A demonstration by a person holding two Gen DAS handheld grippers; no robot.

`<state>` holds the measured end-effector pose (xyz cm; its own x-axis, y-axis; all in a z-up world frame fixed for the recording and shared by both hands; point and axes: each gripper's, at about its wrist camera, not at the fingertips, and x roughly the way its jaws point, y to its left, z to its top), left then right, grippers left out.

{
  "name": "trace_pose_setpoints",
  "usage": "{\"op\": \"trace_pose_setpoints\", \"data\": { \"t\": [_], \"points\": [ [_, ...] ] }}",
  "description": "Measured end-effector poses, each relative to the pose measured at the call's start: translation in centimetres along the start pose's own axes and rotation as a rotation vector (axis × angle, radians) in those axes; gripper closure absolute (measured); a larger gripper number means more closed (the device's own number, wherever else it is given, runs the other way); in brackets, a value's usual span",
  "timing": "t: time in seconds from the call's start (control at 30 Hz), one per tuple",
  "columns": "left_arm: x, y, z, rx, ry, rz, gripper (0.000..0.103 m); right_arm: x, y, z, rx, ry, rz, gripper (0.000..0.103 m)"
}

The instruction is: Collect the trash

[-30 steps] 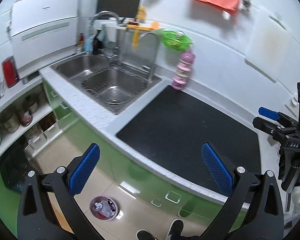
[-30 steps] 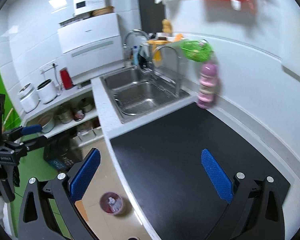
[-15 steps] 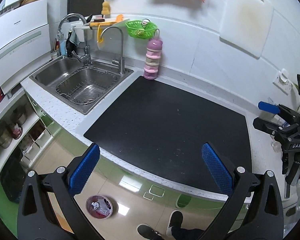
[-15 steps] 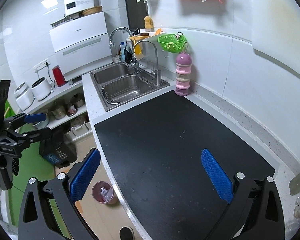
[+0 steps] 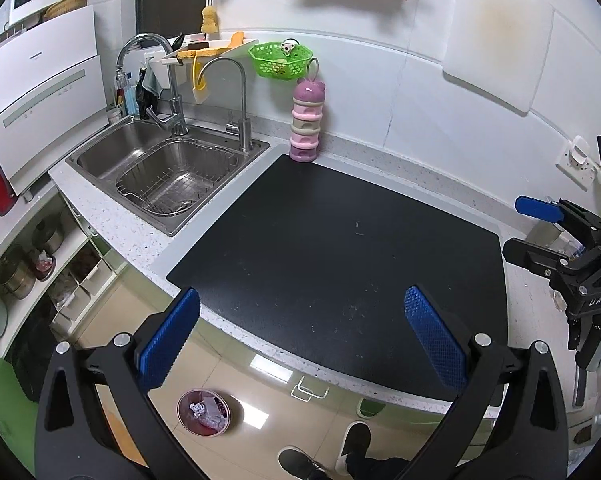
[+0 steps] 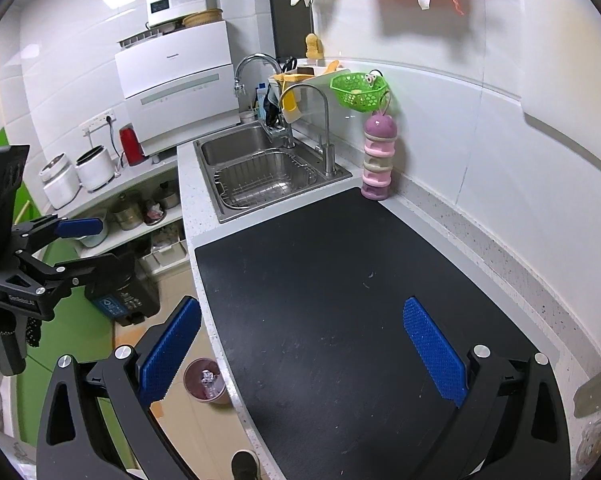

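A small pink trash bin (image 5: pixel 203 412) with crumpled scraps in it stands on the tiled floor below the counter; it also shows in the right wrist view (image 6: pixel 205 381). A black mat (image 5: pixel 340 256) covers the counter; it also shows in the right wrist view (image 6: pixel 340 300), and I see no trash on it. My left gripper (image 5: pixel 300 340) is open and empty above the counter's front edge. My right gripper (image 6: pixel 300 344) is open and empty above the mat. Each gripper shows at the side of the other's view, the right one (image 5: pixel 540 232) and the left one (image 6: pixel 72 244).
A steel double sink (image 5: pixel 168 172) with two taps lies left of the mat. A pink stacked container (image 5: pixel 306 124) stands by the wall under a green basket (image 5: pixel 280 60). Shelves with pots (image 5: pixel 20 272) and a dark bin (image 6: pixel 120 292) are at the left.
Both views have swung right and pulled back: the sink has shifted left and the whole mat now shows. Both grippers stay open and empty.
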<state>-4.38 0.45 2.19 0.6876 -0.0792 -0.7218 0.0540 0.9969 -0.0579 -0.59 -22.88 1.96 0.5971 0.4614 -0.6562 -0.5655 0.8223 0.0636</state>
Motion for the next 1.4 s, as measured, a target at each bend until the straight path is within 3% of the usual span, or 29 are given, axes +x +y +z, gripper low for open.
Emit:
{"op": "trace_pose_setpoints", "data": {
  "t": [1.4],
  "points": [
    [0.5,2.7,0.4,-0.023,0.006,0.032,0.003,1.8,0.9,0.5,-0.007,0.021,0.022,0.006]
  ]
}}
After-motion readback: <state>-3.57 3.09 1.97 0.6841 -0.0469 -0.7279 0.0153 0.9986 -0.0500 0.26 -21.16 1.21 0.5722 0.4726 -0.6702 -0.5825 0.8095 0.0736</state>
